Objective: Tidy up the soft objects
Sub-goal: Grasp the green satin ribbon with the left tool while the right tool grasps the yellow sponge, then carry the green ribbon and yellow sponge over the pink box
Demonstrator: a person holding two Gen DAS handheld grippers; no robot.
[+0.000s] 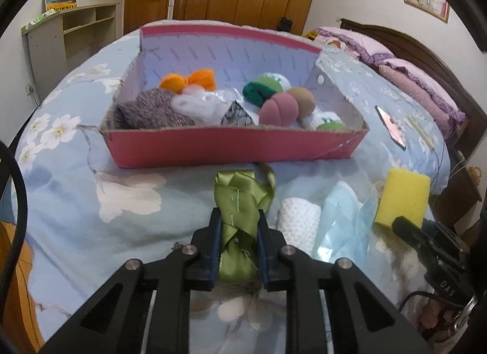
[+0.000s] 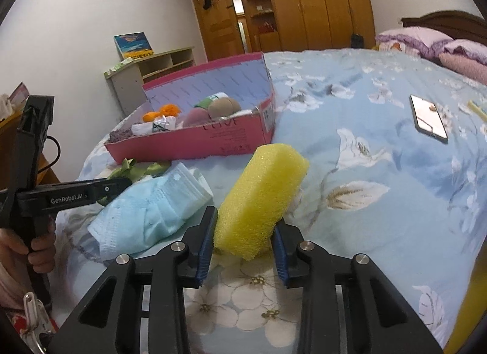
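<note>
The left gripper (image 1: 237, 241) is clamped on the green ribbon (image 1: 240, 201) and the right gripper (image 2: 245, 232) squeezes the yellow sponge (image 2: 261, 195), both on the bed (image 2: 380, 171) before the pink box (image 1: 231, 146), probably their destination.

Glossy satin green ribbon (image 1: 236, 201), porous yellow foam sponge (image 2: 258, 198), matt pink cardboard box (image 1: 231, 148)
</note>
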